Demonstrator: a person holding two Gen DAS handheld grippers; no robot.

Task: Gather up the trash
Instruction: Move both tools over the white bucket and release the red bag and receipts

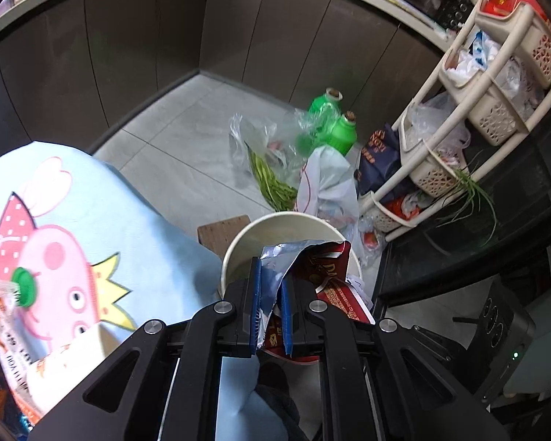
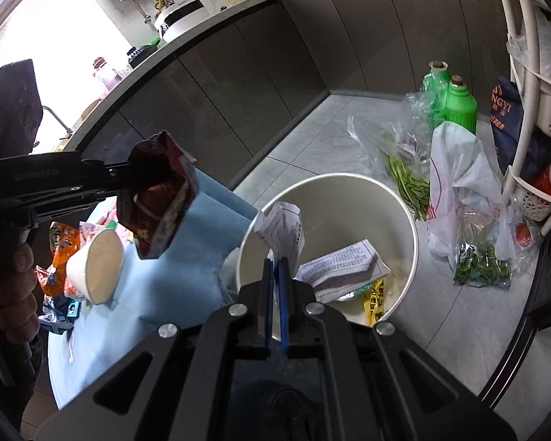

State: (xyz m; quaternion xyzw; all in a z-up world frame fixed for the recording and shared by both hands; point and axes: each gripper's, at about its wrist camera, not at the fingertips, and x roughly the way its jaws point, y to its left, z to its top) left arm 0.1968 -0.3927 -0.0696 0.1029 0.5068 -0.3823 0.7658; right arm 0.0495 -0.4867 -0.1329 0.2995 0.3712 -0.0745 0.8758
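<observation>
A white round bin (image 2: 396, 198) stands on the floor beside the table, with printed paper (image 2: 341, 264) and a yellow wrapper (image 2: 376, 301) lying inside. My right gripper (image 2: 274, 261) is shut on a crumpled white printed paper (image 2: 281, 228), held over the bin's near rim. My left gripper (image 1: 270, 275) is shut on a red and silver snack wrapper (image 1: 323, 275) that hangs above the bin (image 1: 246, 235). In the right wrist view that left gripper (image 2: 132, 176) comes in from the left with the red wrapper (image 2: 158, 198) over the table edge.
The table's light blue cloth (image 2: 187, 257) carries a tipped paper cup (image 2: 99, 268) and orange snack packets (image 2: 60, 246). On the floor beyond the bin are green bottles (image 2: 459, 106), bagged vegetables (image 2: 407, 176) and a white bag (image 2: 455, 176). A basket rack (image 2: 532, 110) stands right.
</observation>
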